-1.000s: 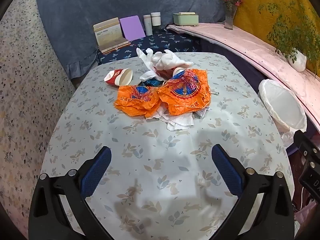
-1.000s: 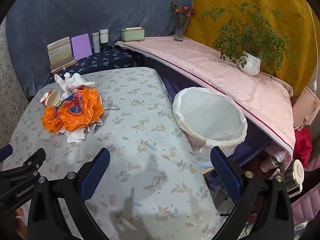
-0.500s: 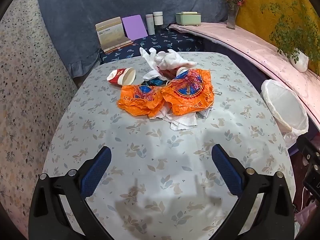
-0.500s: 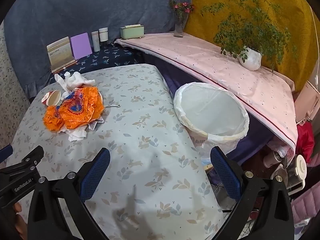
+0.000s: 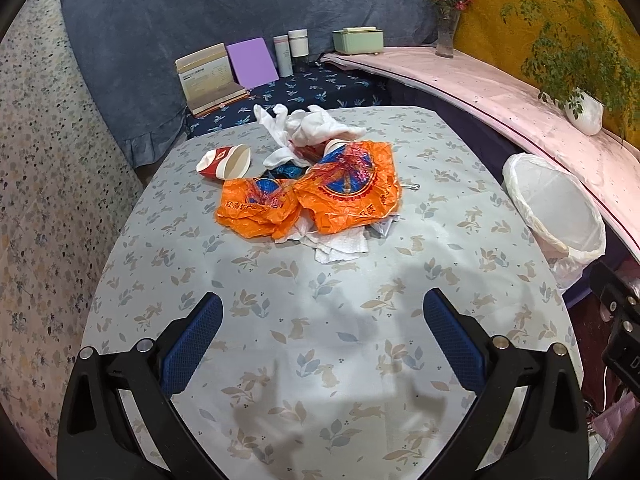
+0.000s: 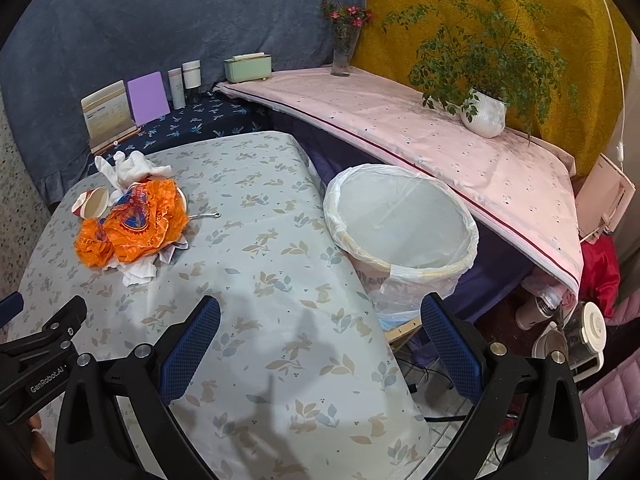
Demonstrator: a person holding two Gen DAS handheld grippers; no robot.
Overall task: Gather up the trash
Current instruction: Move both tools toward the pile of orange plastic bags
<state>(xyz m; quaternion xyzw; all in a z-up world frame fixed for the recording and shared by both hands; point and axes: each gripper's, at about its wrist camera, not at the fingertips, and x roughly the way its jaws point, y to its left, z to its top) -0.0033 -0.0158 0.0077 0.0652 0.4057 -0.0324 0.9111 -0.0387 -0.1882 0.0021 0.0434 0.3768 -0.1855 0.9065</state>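
A heap of trash lies on the far middle of the table: crumpled orange plastic bags (image 5: 320, 196) (image 6: 132, 224), white tissues (image 5: 340, 244), a white cloth or glove bundle (image 5: 312, 126) and a tipped red-and-white paper cup (image 5: 226, 162) (image 6: 92, 202). A bin lined with a white bag (image 5: 556, 208) (image 6: 400, 220) stands off the table's right edge. My left gripper (image 5: 322, 340) is open and empty above the near table. My right gripper (image 6: 320, 340) is open and empty over the table's right edge, near the bin.
The table (image 5: 280, 360) has a pale leaf-print cloth. Behind it a dark blue shelf holds a book stand (image 5: 208, 78), a purple card (image 5: 252, 62) and bottles (image 5: 292, 52). A pink ledge (image 6: 440, 140) carries a potted plant (image 6: 484, 114), vase and green box. Clutter lies on the floor at right.
Both grippers have drawn back and risen slightly, so the trash heap and bin look a little farther and more centred. Both stay open and empty.
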